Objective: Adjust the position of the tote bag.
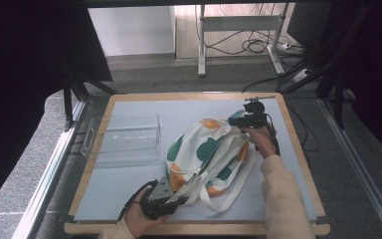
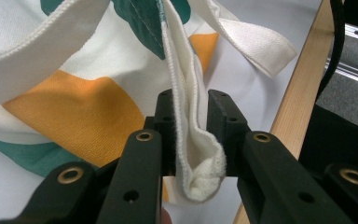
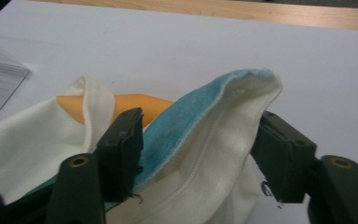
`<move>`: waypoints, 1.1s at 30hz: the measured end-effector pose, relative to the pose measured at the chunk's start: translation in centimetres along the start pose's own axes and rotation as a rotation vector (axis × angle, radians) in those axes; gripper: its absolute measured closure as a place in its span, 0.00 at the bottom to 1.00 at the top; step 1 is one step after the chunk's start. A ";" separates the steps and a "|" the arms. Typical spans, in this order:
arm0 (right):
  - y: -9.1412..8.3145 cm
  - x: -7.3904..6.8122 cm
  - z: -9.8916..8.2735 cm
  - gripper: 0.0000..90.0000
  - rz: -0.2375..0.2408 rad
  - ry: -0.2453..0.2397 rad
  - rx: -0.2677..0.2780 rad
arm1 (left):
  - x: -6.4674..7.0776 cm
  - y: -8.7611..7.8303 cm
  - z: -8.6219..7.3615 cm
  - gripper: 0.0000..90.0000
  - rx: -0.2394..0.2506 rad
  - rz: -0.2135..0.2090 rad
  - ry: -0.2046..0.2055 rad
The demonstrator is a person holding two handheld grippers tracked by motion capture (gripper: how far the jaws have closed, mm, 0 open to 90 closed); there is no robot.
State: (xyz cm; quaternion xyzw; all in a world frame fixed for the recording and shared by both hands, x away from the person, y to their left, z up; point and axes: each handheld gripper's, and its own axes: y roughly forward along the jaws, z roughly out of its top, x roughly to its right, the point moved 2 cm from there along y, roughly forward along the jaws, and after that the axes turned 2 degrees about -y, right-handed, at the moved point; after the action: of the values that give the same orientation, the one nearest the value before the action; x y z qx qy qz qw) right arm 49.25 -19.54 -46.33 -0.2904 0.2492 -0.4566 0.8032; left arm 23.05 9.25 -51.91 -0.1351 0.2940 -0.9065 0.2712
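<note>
Left claw (image 2: 191,126) pinching tote bag (image 1: 206,157) hem at near end; right claw (image 3: 200,154) gaping, straddling far corner, w/o clamping.

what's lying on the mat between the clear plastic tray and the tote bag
Nothing: in the high view, the stretch of blue mat between the clear tray and the tote bag is bare.

L gripper (image 1: 179,200) clamped near-side, R gripper (image 1: 235,121) jaws apart far-side.
</note>
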 end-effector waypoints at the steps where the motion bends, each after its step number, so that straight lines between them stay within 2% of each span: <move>1: 0.1 0.0 0.0 0.45 0.010 0.006 -0.001 | 0.0 0.0 0.0 0.83 0.000 0.000 0.000; 3: 0.2 -0.1 -0.1 0.46 0.016 0.006 -0.008 | 0.0 0.0 0.0 0.83 0.000 0.000 0.001; 4: 0.3 -0.2 -0.1 0.57 -0.001 -0.013 -0.017 | 0.0 0.0 0.0 0.84 -0.001 0.001 0.004; 5: 0.3 -0.2 -0.1 0.57 -0.001 -0.013 -0.017 | 0.0 0.0 0.0 0.84 -0.001 0.001 0.004; 7: 0.2 -0.3 -0.2 0.67 -0.019 -0.037 -0.015 | 0.1 0.1 0.0 0.84 -0.004 0.003 0.005; 8: 0.1 -0.4 -0.1 0.76 -0.023 -0.042 -0.025 | 0.2 0.1 0.1 0.84 -0.007 0.008 0.008; 9: 0.1 -0.4 -0.1 0.76 -0.023 -0.042 -0.025 | 0.2 0.1 0.1 0.84 -0.007 0.008 0.008; 10: 0.1 -0.5 -0.2 0.83 -0.025 -0.047 -0.040 | 0.2 0.1 0.1 0.84 -0.009 0.011 0.011; 11: 0.1 -0.5 -0.2 0.83 -0.025 -0.047 -0.040 | 0.2 0.1 0.1 0.84 -0.010 0.012 0.013; 12: 0.0 -0.5 -0.2 0.88 -0.028 -0.058 -0.049 | 0.2 0.1 0.1 0.84 -0.011 0.016 0.015; 18: -0.5 -0.7 -0.2 0.92 -0.030 -0.089 -0.056 | 0.2 0.1 0.1 0.85 -0.020 0.022 0.018; 22: -1.4 -1.0 -0.1 0.93 -0.044 -0.134 -0.043 | 0.4 0.1 0.2 0.85 -0.027 0.028 0.022; 33: -3.3 -1.0 -0.1 0.94 -0.032 -0.168 -0.004 | -0.5 -0.9 0.5 0.86 -0.010 0.046 0.010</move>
State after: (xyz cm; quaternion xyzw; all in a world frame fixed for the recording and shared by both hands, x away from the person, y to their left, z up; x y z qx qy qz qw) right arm 46.77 -20.03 -43.99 -0.3333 0.1770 -0.4429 0.8133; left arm 23.25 9.90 -50.98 -0.1251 0.3030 -0.8993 0.2896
